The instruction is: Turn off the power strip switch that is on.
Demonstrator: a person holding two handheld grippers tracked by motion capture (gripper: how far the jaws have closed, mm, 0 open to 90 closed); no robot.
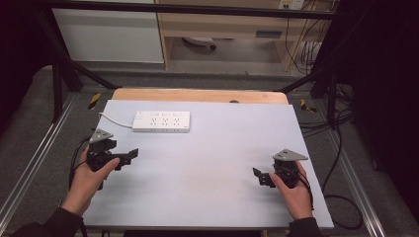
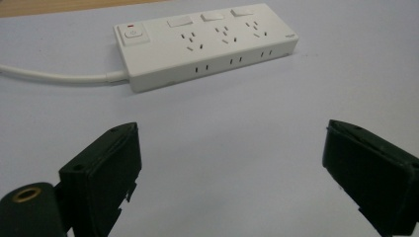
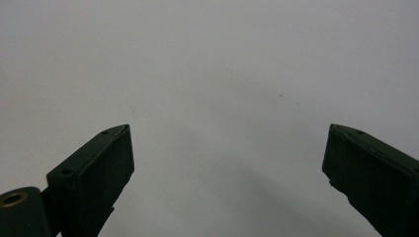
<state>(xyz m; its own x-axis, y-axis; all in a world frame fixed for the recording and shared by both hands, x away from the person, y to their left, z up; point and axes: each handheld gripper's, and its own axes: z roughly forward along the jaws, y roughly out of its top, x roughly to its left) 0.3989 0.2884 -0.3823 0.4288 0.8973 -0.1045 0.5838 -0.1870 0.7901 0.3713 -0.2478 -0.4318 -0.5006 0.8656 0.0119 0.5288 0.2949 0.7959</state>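
Note:
A white power strip (image 1: 161, 121) with a switch and three socket groups lies flat at the back left of the pale table surface (image 1: 207, 163), its white cord (image 1: 114, 120) trailing off to the left. My left gripper (image 1: 129, 155) is held at the left edge, in front of the strip and apart from it, jaws wide open and empty. In the left gripper view the power strip (image 2: 205, 43) lies ahead of my open left gripper (image 2: 232, 163). My right gripper (image 1: 258, 175) sits at the right front, open, over bare surface; the right gripper view shows my right gripper (image 3: 230, 163) with nothing between its jaws.
A wooden board edge (image 1: 197, 95) runs behind the pale mat. Black frame bars (image 1: 64, 69) stand at the back corners, and cables (image 1: 341, 148) lie on the floor to the right. A wooden cabinet (image 1: 222, 24) stands beyond the table.

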